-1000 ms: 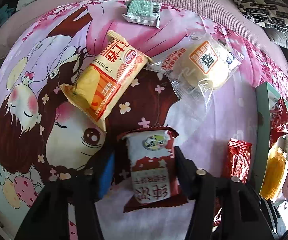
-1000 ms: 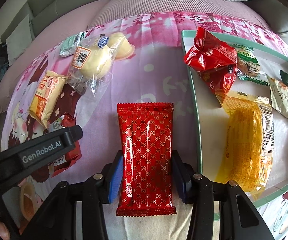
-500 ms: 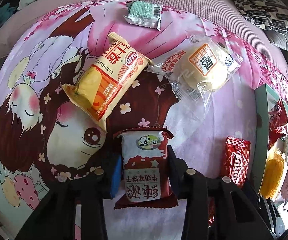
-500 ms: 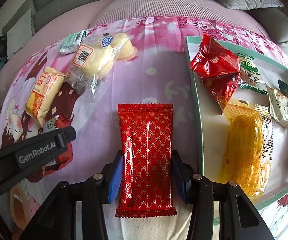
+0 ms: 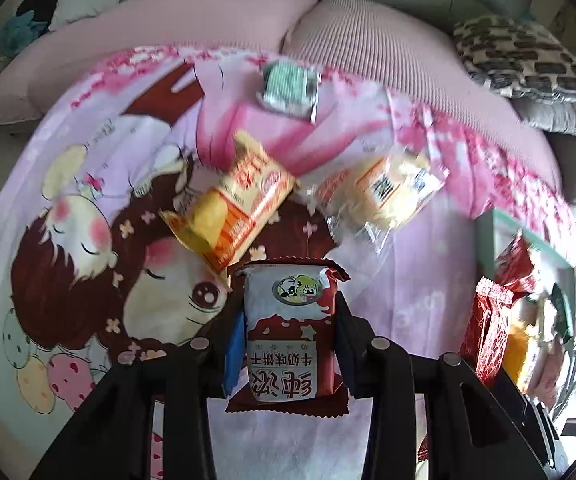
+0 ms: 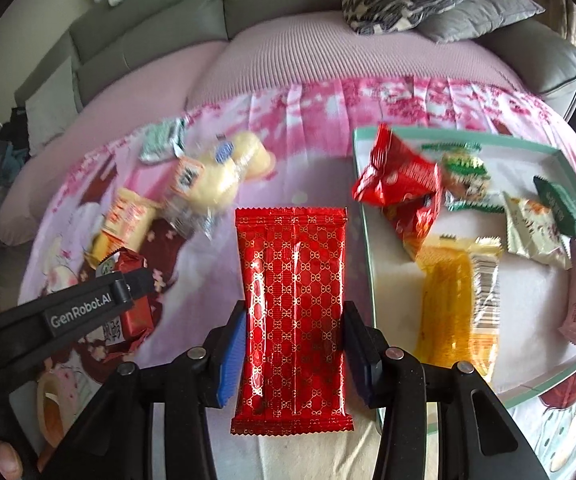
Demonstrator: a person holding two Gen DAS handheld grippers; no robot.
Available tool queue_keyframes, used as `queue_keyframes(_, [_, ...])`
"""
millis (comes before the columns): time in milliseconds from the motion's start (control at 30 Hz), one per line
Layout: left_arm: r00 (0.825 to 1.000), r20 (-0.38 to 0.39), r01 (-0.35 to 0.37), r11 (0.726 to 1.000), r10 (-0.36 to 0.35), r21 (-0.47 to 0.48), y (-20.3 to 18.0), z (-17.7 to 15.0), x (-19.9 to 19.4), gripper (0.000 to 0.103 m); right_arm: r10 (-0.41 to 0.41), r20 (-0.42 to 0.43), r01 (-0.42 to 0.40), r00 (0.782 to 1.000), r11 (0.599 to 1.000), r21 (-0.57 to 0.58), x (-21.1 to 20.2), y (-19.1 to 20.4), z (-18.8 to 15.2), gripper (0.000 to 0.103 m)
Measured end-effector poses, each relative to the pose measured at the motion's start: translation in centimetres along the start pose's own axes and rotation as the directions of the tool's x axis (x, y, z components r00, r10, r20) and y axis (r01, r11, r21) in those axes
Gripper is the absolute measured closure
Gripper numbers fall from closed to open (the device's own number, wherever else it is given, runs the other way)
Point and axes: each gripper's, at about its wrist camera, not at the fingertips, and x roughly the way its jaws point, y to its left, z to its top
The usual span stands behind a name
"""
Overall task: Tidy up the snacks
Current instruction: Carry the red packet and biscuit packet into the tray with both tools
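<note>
My left gripper (image 5: 288, 340) is shut on a dark red and white biscuit pack (image 5: 288, 328), lifted off the cartoon-print cloth (image 5: 87, 208). My right gripper (image 6: 294, 344) is shut on a long red foil pack with a gold pattern (image 6: 294, 304), also raised. In the right wrist view the left gripper (image 6: 127, 292) shows at lower left with its pack (image 6: 133, 312). Still on the cloth lie an orange-yellow pack (image 5: 235, 208), a clear bag of pale buns (image 5: 380, 192) and a small green pack (image 5: 288, 88).
A teal-rimmed tray (image 6: 368, 248) at the right holds several snacks: a red bag (image 6: 400, 184), a yellow pack (image 6: 460, 304), green and white packs (image 6: 464, 176). Pink sofa cushions (image 6: 348, 48) and a patterned pillow (image 5: 524, 56) lie behind. A person's fingertip (image 6: 1, 456) shows bottom left.
The left jaws closed onto the biscuit pack, then lifted it. The right gripper also rose with its red pack; the cloth and tray look farther away in both views.
</note>
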Motion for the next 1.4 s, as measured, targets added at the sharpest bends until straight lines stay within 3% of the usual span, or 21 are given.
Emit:
queue_keyframes(400, [0.997, 0.073, 0.028, 0.999, -0.03, 0.027, -1.3, 0.2, -3.2, 0.062, 0.005, 0.063, -0.006, 0.998, 1.0, 0.017, -2.4, -0.5, 0.9, 0.055])
queue_keyframes(767, [0.995, 0.073, 0.058, 0.993, -0.065, 0.104, -5.2, 0.0, -4.3, 0.062, -0.039, 0.149, 0.018, 0.988, 0.99, 0.142, -5.5, -6.1, 2.7, 0.055])
queue_keyframes(933, [0.992, 0.055, 0.102, 0.978, -0.114, 0.184, -9.4, 0.5, -4.9, 0.062, -0.08, 0.169, 0.04, 0.982, 0.973, 0.229, -6.3, -10.9, 3.3, 0.055])
queue_keyframes(1167, [0.982, 0.02, 0.171, 0.93, -0.187, 0.324, -17.1, 0.6, -5.4, 0.062, -0.185, 0.152, 0.11, 0.971, 0.908, 0.404, -6.9, -18.7, 2.4, 0.055])
queue_keyframes(1400, [0.982, -0.035, 0.185, 0.894, -0.187, 0.408, -22.9, -0.1, -3.6, 0.062, -0.192, 0.124, 0.117, 0.973, 0.884, 0.453, -6.3, -21.1, 1.8, 0.055])
